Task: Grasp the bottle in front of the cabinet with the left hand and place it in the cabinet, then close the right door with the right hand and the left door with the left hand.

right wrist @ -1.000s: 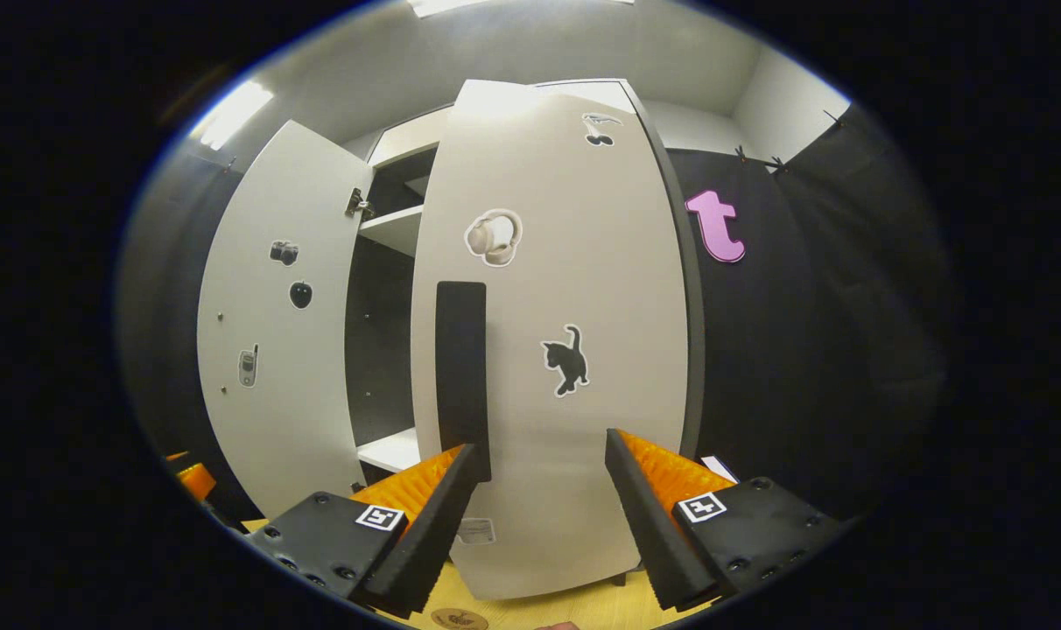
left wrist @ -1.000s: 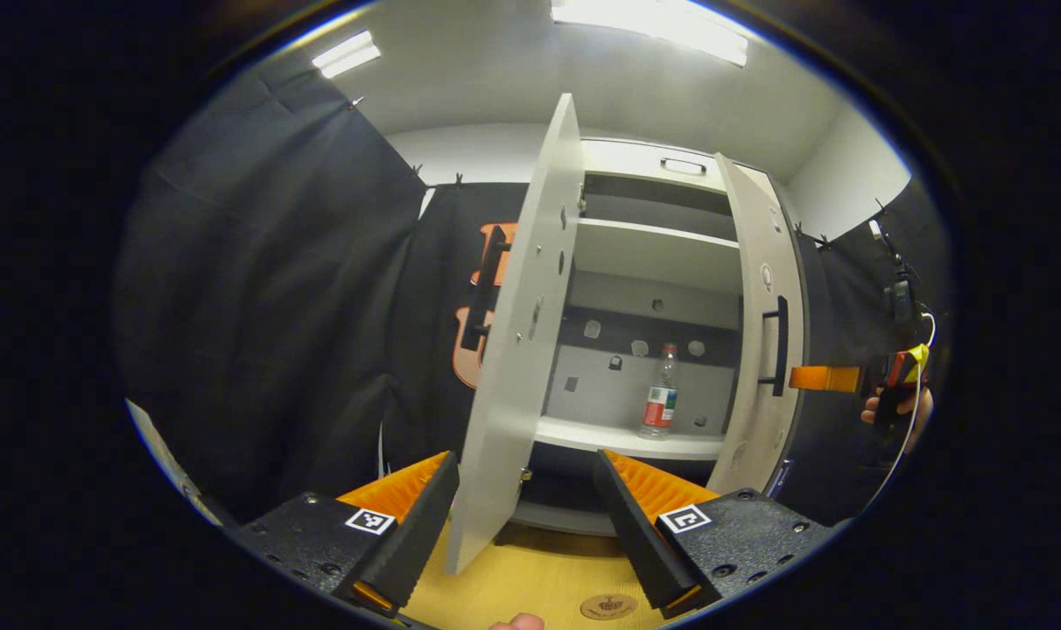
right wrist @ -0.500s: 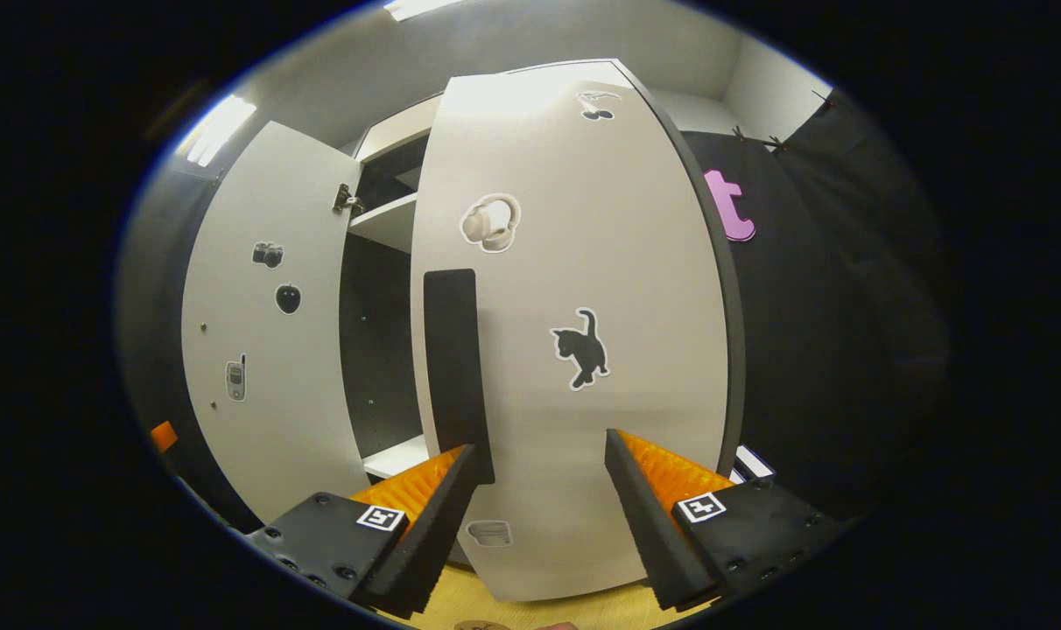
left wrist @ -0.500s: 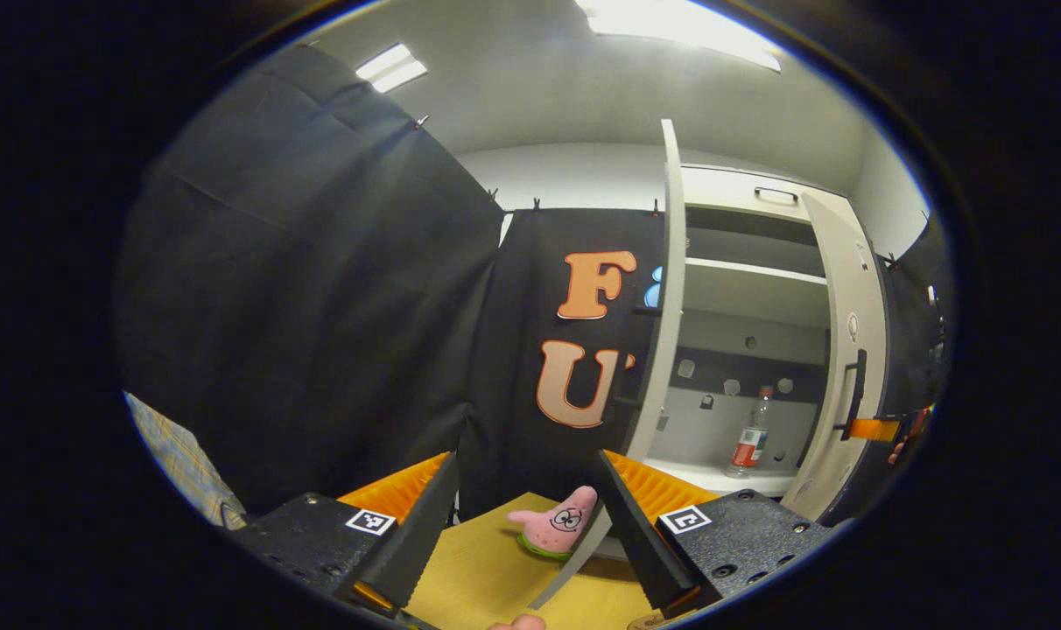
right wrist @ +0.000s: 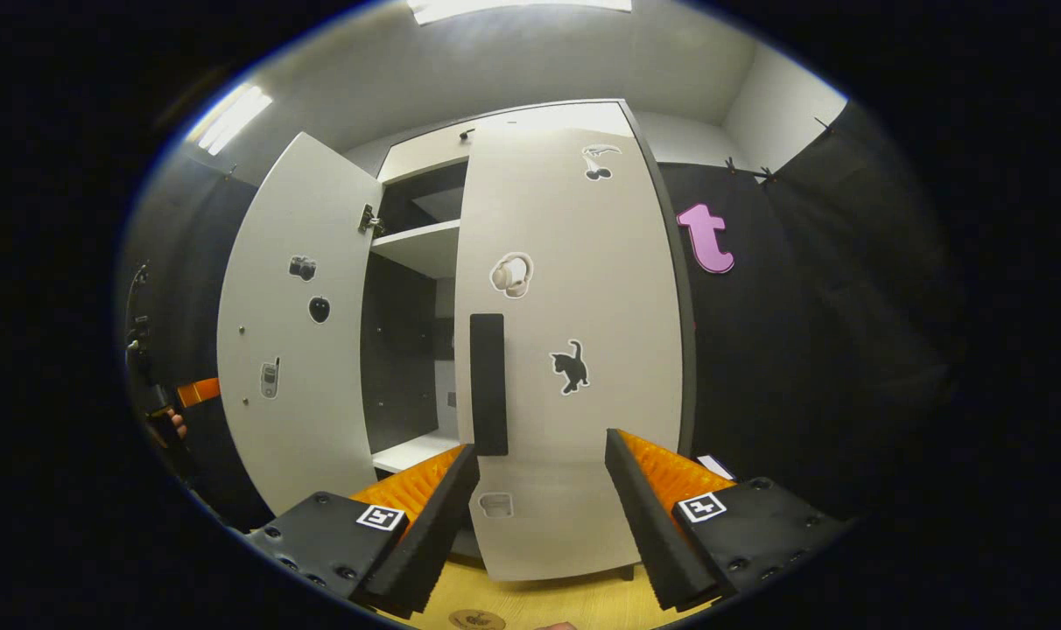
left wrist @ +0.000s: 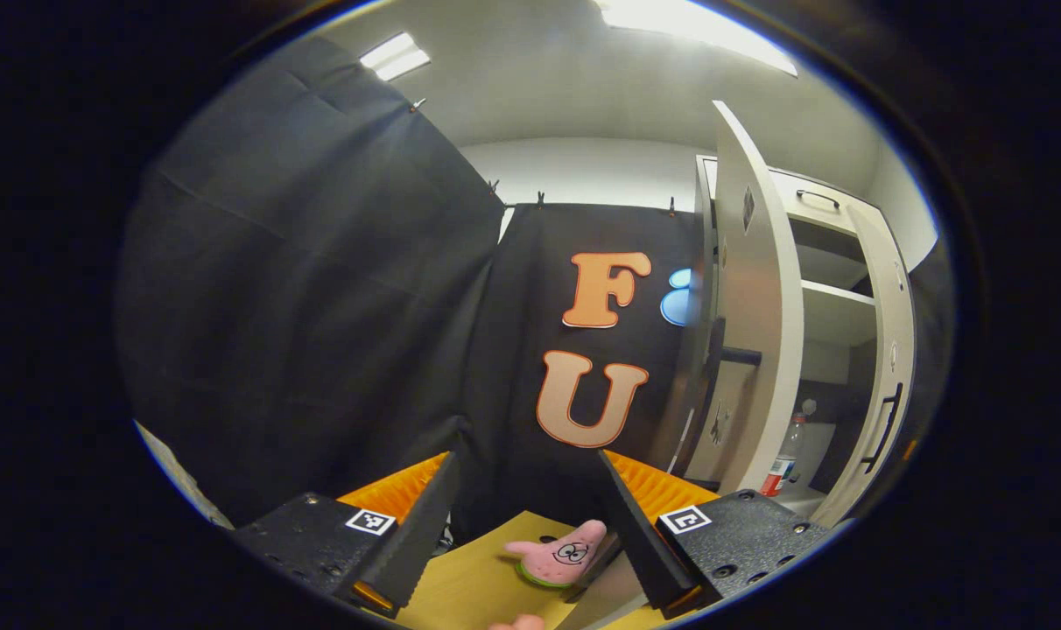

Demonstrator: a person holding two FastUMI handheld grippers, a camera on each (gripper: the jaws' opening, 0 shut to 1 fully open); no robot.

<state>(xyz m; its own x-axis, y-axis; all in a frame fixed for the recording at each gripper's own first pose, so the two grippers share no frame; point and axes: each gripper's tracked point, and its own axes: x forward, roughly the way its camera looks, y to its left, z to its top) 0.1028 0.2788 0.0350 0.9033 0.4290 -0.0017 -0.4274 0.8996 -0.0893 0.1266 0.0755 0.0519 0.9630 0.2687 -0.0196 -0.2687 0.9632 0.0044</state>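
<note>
The clear bottle point(left wrist: 789, 448) with a red label stands upright on the lower shelf inside the white cabinet point(left wrist: 832, 306). The left door point(left wrist: 748, 350) stands open, its outer face and black handle point(left wrist: 728, 355) to the right of my left gripper point(left wrist: 526, 525), which is open and holds nothing. The right door point(right wrist: 574, 350) is nearly closed, with its black handle point(right wrist: 488, 385) just above my right gripper point(right wrist: 539, 516). That gripper is open and a little back from the door. The left door point(right wrist: 298, 332) shows its inner face, and the left gripper's orange finger point(right wrist: 200, 391) sits beyond it.
A pink starfish plush point(left wrist: 557, 551) lies on the yellow table point(left wrist: 478, 582) between my left fingers. Black cloth walls close in on the left and behind. The lower shelf edge point(right wrist: 417, 451) shows through the gap between the doors.
The left gripper has swung left around the open left door to its outer side. The right gripper has drawn back a little from the right door.
</note>
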